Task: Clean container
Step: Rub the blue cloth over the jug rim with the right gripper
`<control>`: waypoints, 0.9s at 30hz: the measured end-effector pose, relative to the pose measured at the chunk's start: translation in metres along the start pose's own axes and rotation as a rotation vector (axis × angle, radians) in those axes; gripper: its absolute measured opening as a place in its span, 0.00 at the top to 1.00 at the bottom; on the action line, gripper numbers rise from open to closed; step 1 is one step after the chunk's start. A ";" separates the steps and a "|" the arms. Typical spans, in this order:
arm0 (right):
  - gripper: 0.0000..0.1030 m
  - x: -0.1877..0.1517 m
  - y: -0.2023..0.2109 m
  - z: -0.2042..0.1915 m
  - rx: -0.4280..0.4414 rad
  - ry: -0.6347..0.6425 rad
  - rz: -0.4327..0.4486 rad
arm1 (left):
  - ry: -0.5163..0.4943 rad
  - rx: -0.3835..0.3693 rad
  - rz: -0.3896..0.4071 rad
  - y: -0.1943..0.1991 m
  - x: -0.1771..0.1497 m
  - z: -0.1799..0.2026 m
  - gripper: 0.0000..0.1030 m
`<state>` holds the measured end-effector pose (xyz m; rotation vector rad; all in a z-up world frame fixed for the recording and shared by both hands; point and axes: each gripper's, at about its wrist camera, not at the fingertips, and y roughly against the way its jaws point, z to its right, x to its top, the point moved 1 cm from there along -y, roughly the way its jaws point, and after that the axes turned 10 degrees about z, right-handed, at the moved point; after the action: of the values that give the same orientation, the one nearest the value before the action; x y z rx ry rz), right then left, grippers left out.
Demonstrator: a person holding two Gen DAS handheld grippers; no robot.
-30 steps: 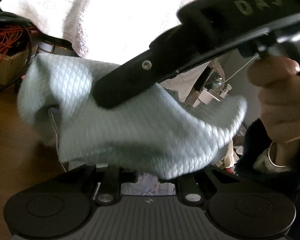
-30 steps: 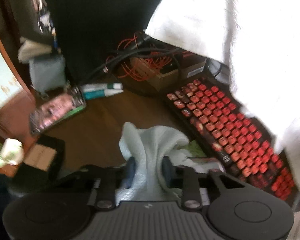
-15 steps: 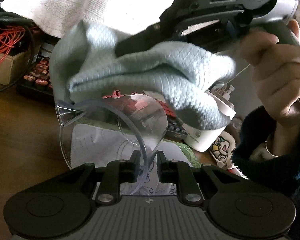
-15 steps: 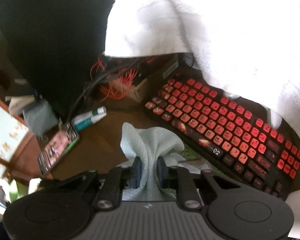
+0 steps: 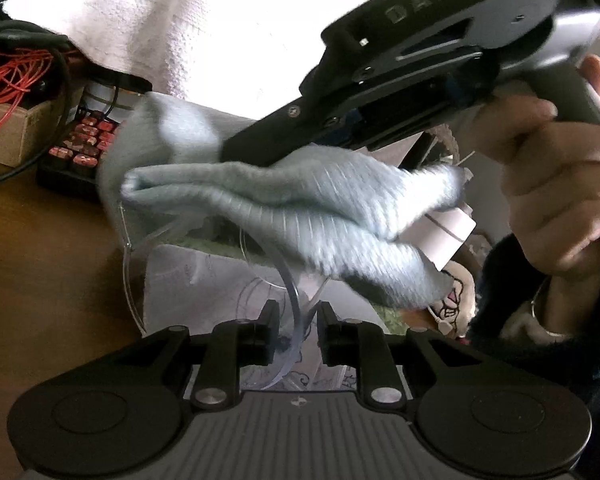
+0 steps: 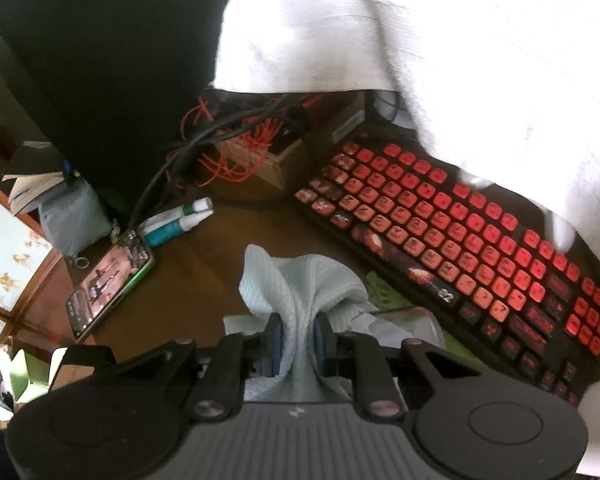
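Observation:
A clear plastic container is tipped on its side just above the wooden desk. Its thin wall runs between the fingers of my left gripper. Those jaws are opening, though the pads still look pressed on the wall. A pale blue-grey cloth is draped over the container's upper rim. In the left wrist view my right gripper comes in from the upper right, held by a hand. In the right wrist view that gripper is shut on the bunched cloth. The container's inside is mostly hidden by the cloth.
A black keyboard with red keys lies behind, partly under a white towel. A phone, a tube and a box of orange wires sit at the back left. A white cup and paper lie under the container.
The cloth first covered the container, then lifted off its rim, and has now come back down over it. The right wrist rolled, bringing more keyboard into view. The left fingers stand slightly wider.

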<state>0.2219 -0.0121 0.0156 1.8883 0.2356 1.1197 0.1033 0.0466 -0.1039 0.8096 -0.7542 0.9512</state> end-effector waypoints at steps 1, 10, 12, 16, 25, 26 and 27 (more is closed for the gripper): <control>0.85 0.001 0.001 0.003 -0.015 -0.010 0.002 | -0.001 0.000 -0.002 -0.001 0.000 -0.001 0.81; 0.85 0.017 0.003 0.064 -0.115 -0.199 0.006 | 0.000 0.003 -0.015 -0.007 0.001 -0.001 0.78; 0.85 0.016 0.004 0.065 -0.116 -0.205 0.006 | -0.003 0.004 -0.016 -0.009 0.001 -0.002 0.78; 0.85 0.010 0.004 0.054 -0.125 -0.173 0.013 | -0.005 0.011 -0.020 -0.006 -0.001 -0.004 0.75; 0.85 0.003 0.005 0.012 -0.043 -0.067 0.003 | -0.031 0.026 -0.023 -0.009 0.000 -0.001 0.74; 0.85 0.001 0.005 0.008 -0.033 -0.055 0.003 | -0.029 0.025 -0.023 -0.009 0.000 -0.001 0.74; 0.85 0.001 0.006 0.004 -0.024 -0.045 0.003 | -0.027 0.025 -0.023 -0.009 0.000 -0.001 0.74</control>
<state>0.2239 -0.0173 0.0195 1.8911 0.1938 1.0761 0.1119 0.0446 -0.1065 0.8526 -0.7556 0.9322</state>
